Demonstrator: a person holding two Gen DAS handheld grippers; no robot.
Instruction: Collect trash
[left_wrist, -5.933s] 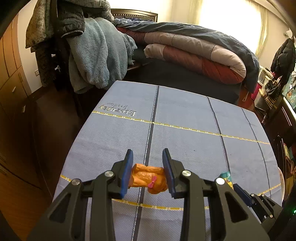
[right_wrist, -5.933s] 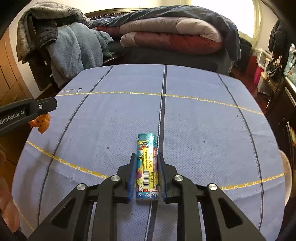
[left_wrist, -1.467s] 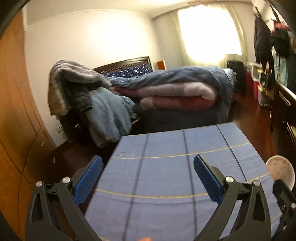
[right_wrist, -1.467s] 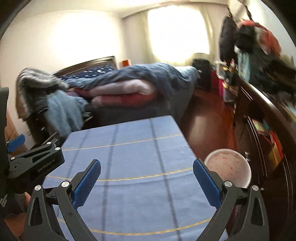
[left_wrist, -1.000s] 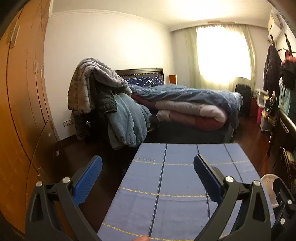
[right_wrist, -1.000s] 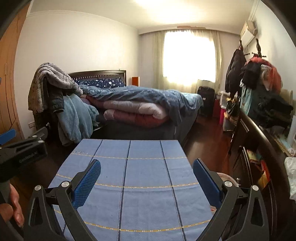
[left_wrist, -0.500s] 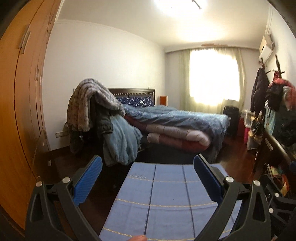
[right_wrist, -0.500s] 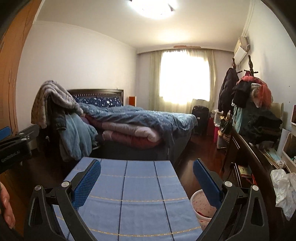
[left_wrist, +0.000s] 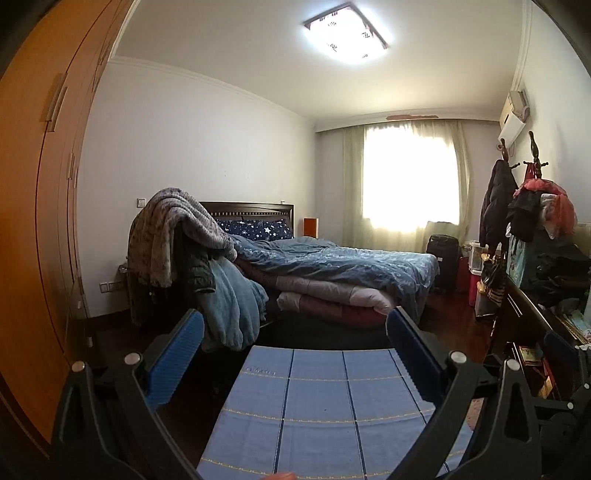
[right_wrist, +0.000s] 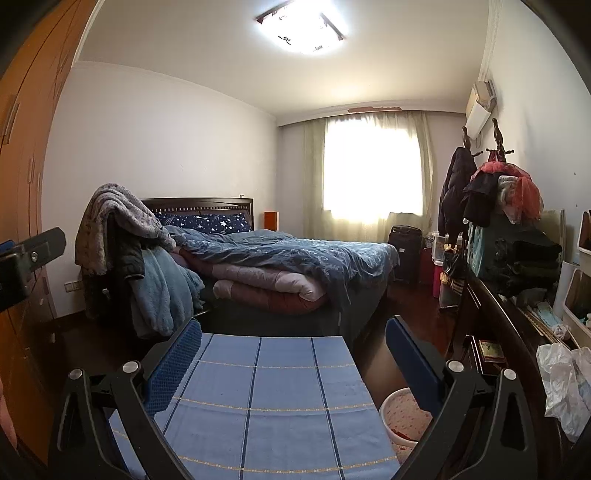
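Both grippers are held up high and level, looking across the bedroom. The left gripper (left_wrist: 295, 347) has its blue-padded fingers (left_wrist: 177, 360) spread wide with nothing between them, and the right gripper (right_wrist: 293, 350) is the same, its fingers (right_wrist: 171, 369) released and holding nothing. Below them lies the bench (left_wrist: 317, 406), covered in a blue cloth with dark stripes and thin yellow stitched lines; no trash shows on the part of it that either camera sees. In the right wrist view a pale pink speckled bin (right_wrist: 404, 415) stands on the floor just beside the bench's right edge, partly hidden behind the right finger, with a bit of red visible low inside it; what else it holds cannot be told. The left gripper's black body shows at the left edge of that view, and a sliver of skin shows at the bottom left corner. Beyond the bench stands a bed (left_wrist: 332, 273) piled with blue and pink quilts, with a chair draped in blankets (left_wrist: 173, 236) to its left. A wooden wardrobe (left_wrist: 40, 206) fills the left side, a bright curtained window (left_wrist: 410, 181) the far wall, and a coat rack (right_wrist: 487, 184) hung with clothes the right. A white plastic bag (right_wrist: 565, 384) lies on the dark dresser at the far right.
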